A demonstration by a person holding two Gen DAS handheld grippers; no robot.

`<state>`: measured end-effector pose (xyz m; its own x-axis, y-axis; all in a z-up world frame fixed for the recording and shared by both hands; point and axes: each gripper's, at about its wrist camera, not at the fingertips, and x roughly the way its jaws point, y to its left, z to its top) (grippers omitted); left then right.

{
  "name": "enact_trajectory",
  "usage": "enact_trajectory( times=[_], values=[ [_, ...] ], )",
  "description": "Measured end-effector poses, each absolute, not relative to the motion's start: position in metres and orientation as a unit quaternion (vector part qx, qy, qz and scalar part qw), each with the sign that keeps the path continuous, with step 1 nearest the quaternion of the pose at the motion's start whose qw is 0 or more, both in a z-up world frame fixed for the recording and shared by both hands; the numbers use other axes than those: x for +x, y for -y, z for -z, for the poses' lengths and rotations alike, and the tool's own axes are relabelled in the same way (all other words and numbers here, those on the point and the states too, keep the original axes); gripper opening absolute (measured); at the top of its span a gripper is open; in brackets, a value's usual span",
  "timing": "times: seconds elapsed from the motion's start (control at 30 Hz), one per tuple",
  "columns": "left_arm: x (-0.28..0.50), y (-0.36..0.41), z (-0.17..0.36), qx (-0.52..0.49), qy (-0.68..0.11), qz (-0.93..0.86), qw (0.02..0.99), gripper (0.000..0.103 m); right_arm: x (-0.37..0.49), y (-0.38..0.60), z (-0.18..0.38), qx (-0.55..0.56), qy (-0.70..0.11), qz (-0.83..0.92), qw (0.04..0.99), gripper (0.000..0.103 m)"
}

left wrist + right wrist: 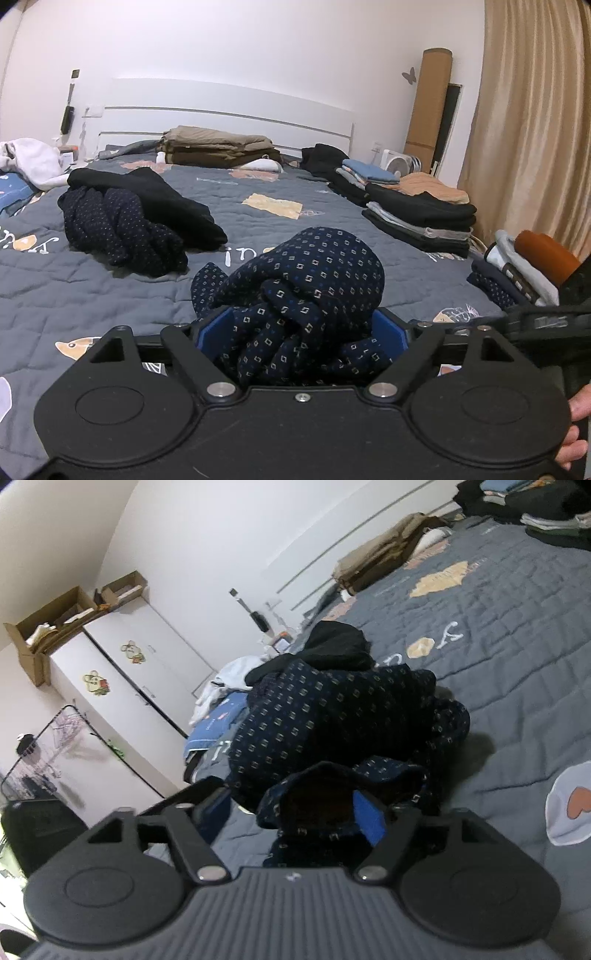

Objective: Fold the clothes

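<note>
The left gripper point(301, 328) has a thick wad of the navy garment point(306, 295) bunched between its blue pads point(212, 332), the jaws standing wide around the bulk; the cloth fills the gap, though whether the pads actually press it cannot be told. The right gripper point(295, 812) also has patterned cloth in its mouth, a fold draped over and in front of the jaws, with one blue pad point(367, 818) showing bare at the right side and a gap on the left, so it looks loose rather than clamped (the view is blurred, so this is a reading, not a certainty). The garment should handle as light, soft and limp: it will sag and twist under any lift, and a wad like this hides the edges. Better holds, I judge, would be two corners of a hem or the shoulders, taken apart and pulled flat on the bed point(92, 280). The left view alone shows a second navy heap point(122, 232) ahead to the left, under black cloth, and the folded stacks point(421, 218) far right. The right view alone shows the garment's bulk point(332, 716) lying just ahead of the jaws, and a wardrobe point(122, 686) off left.
</note>
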<state>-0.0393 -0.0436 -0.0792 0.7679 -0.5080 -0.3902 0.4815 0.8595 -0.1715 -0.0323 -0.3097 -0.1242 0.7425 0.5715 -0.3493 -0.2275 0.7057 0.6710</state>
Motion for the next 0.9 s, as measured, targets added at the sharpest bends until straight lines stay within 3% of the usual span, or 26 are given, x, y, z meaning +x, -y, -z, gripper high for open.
enact_trajectory(
  times=[0.07, 0.13, 0.17, 0.6, 0.83, 0.9],
  values=[
    [-0.040, 0.044, 0.080, -0.029, -0.218, 0.265, 0.939, 0.082, -0.030, 0.310, 0.129, 0.315, -0.288, -0.218, 0.878, 0.023],
    [-0.039, 0.044, 0.081, -0.031, -0.220, 0.267, 0.938, 0.082, -0.029, 0.315, 0.132, 0.330, -0.292, -0.207, 0.873, 0.011],
    [-0.039, 0.044, 0.081, -0.033, -0.221, 0.266, 0.938, 0.082, -0.030, 0.319, 0.132, 0.338, -0.286, -0.200, 0.874, 0.009],
    [-0.036, 0.040, 0.080, -0.041, -0.220, 0.264, 0.938, 0.084, -0.079, 0.432, 0.072, 0.312, -0.140, 0.018, 0.939, 0.006],
    [-0.034, 0.043, 0.077, -0.029, -0.213, 0.261, 0.941, 0.087, -0.075, 0.459, 0.085, 0.309, -0.227, -0.012, 0.923, 0.013],
    [-0.034, 0.045, 0.077, -0.027, -0.206, 0.265, 0.942, 0.087, -0.076, 0.460, 0.085, 0.326, -0.235, -0.051, 0.914, 0.020]
  ],
)
